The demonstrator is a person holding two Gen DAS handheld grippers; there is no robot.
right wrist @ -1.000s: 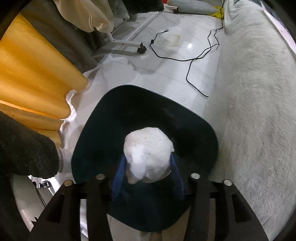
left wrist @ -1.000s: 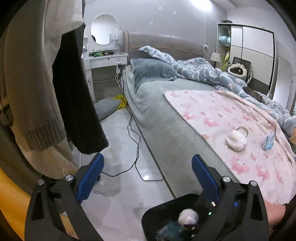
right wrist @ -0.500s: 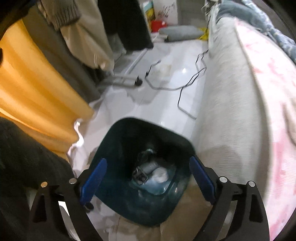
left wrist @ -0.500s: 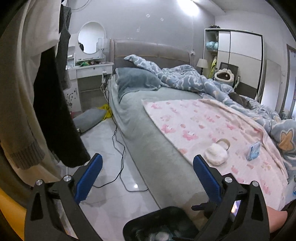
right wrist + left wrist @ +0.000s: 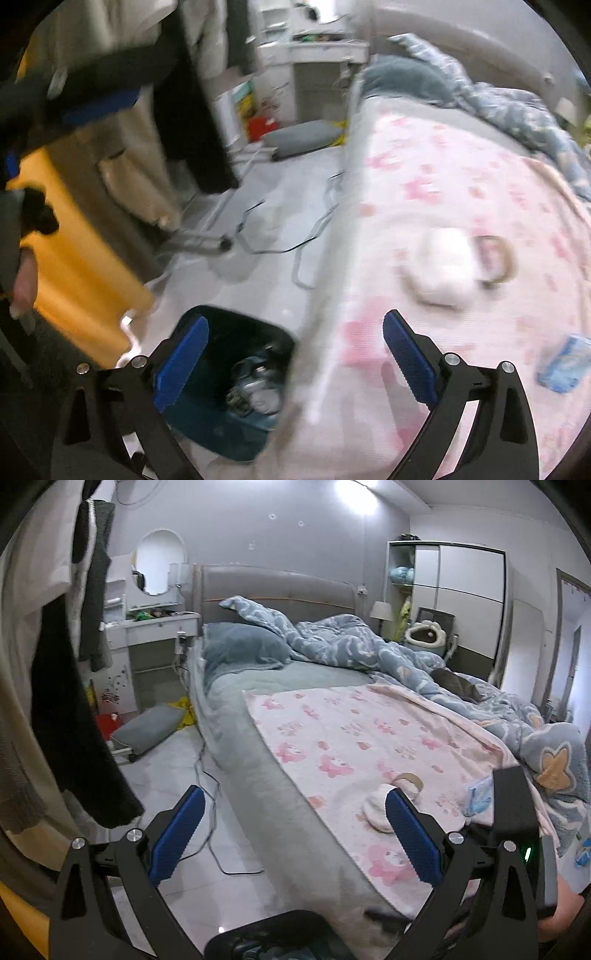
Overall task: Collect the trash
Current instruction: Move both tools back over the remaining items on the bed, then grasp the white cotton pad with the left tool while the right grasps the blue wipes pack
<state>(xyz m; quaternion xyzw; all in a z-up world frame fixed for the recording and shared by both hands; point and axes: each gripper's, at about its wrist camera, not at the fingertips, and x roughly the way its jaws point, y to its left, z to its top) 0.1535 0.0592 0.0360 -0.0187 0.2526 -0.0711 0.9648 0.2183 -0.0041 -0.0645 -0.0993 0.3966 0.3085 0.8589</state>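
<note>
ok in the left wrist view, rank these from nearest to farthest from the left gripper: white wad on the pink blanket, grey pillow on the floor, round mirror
1. white wad: on the pink blanket, just beside the left gripper's right finger.
2. grey pillow: on the floor, left of the bed.
3. round mirror: on the far wall, upper left.

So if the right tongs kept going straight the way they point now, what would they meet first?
Most likely the near edge of the bed, on the pink patterned blanket, just beside the dark bin. The right tongs are empty, jaws opening. The picture is blurred, so depth is uncertain.
</note>
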